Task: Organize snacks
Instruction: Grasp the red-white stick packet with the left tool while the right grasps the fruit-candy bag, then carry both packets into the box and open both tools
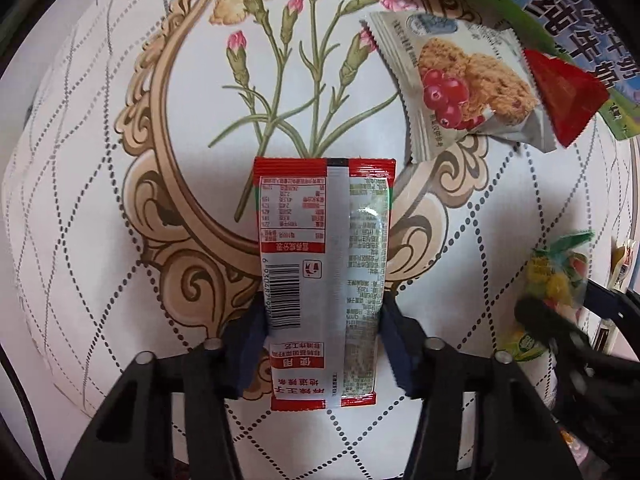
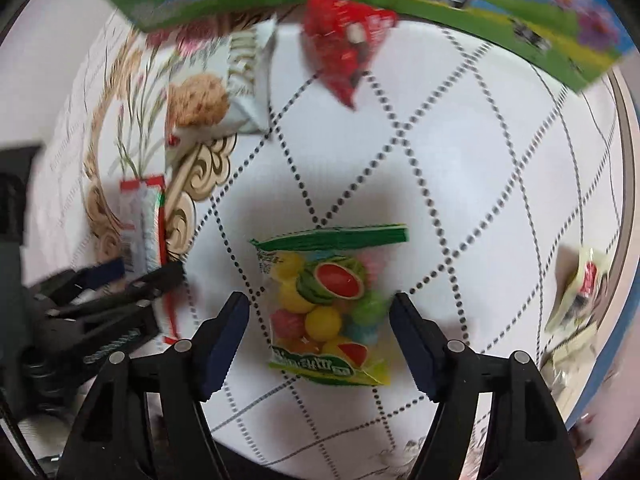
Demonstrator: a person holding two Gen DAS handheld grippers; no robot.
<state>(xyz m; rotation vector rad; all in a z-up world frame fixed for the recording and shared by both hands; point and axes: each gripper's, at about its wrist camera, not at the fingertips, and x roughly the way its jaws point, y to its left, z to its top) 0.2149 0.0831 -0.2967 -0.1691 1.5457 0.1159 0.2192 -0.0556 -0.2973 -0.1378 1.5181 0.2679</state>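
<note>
The milk carton [image 1: 576,12] is cut off by the upper edge in both wrist views; the right wrist view is smeared by motion blur; the pale packet [image 2: 580,292] at its right rim is unreadable; the red wrapper [image 2: 344,44] prints illegibly.

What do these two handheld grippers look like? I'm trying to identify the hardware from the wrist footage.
Both look alike. The left gripper and the right gripper each have two black, angular plastic fingers with triangular cut-outs and silver round pins at the joints. Each finger ends in a dark navy pad with a ridged face. No hands or sleeves show in either view.
</note>
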